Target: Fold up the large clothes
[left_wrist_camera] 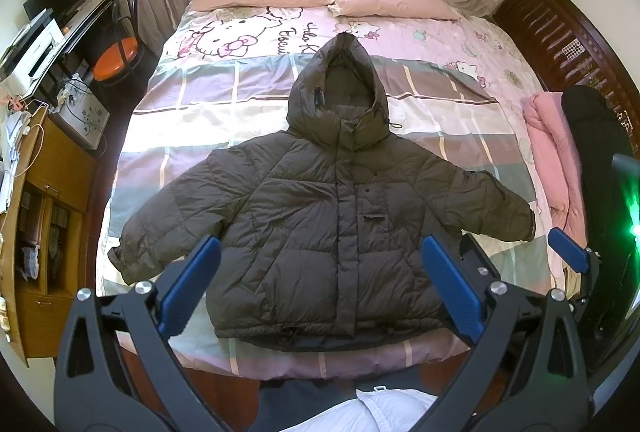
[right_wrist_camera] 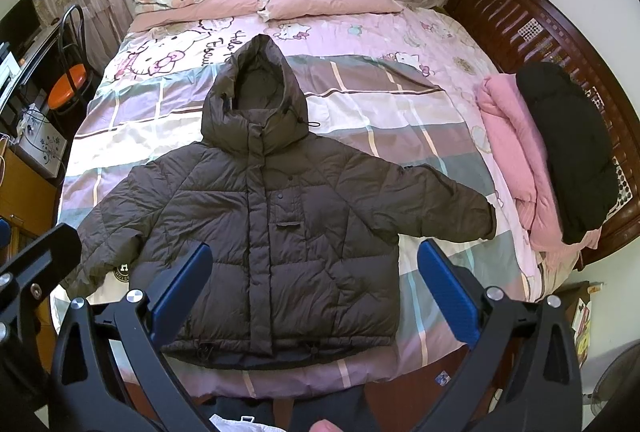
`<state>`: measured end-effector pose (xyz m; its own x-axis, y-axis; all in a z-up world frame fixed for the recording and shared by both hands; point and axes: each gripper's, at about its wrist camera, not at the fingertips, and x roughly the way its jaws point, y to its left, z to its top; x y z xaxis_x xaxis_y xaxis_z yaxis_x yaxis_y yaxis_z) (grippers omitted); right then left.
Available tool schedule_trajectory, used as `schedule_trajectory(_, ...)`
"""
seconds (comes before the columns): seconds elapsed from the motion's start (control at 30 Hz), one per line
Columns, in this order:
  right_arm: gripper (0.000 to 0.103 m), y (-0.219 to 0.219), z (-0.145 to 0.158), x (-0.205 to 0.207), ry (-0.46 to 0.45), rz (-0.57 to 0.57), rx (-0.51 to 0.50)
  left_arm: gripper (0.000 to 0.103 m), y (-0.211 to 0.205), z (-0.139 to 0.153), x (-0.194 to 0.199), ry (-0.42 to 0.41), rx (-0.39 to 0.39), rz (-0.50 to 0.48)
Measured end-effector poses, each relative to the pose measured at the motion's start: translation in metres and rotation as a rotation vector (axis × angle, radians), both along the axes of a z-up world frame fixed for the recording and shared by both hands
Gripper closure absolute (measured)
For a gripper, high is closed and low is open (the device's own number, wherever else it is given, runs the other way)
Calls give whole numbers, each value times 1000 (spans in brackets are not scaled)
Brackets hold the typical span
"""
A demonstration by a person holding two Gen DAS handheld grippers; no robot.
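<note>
Jacket (left_wrist_camera: 320,216), brown, hooded: lay flat on bed (left_wrist_camera: 460,119), front up, sleeves spread. Left gripper (left_wrist_camera: 320,288) and right gripper (right_wrist_camera: 316,292): jaws stood wide apart, empty, above hem.

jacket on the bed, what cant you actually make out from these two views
- Jacket back: hidden in both views, it lies front up on the bed.
- Its lower corners: covered by the open left gripper's fingers, and by the open right gripper's in the right wrist view.
- Patch by the sleeve: half hidden, unreadable.
</note>
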<state>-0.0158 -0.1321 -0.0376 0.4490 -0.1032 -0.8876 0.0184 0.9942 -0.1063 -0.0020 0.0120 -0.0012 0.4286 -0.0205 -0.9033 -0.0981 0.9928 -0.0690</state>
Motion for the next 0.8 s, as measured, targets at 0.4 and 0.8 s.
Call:
schedule_trajectory(0.4, 1, 2, -5, -4, 2, -2, 0, 2, 0, -2, -2, 0, 0, 0)
schedule_trajectory(0.8, 1, 2, -4, -3, 4, -3, -1, 2, -1, -1, -1, 4, 0, 0)
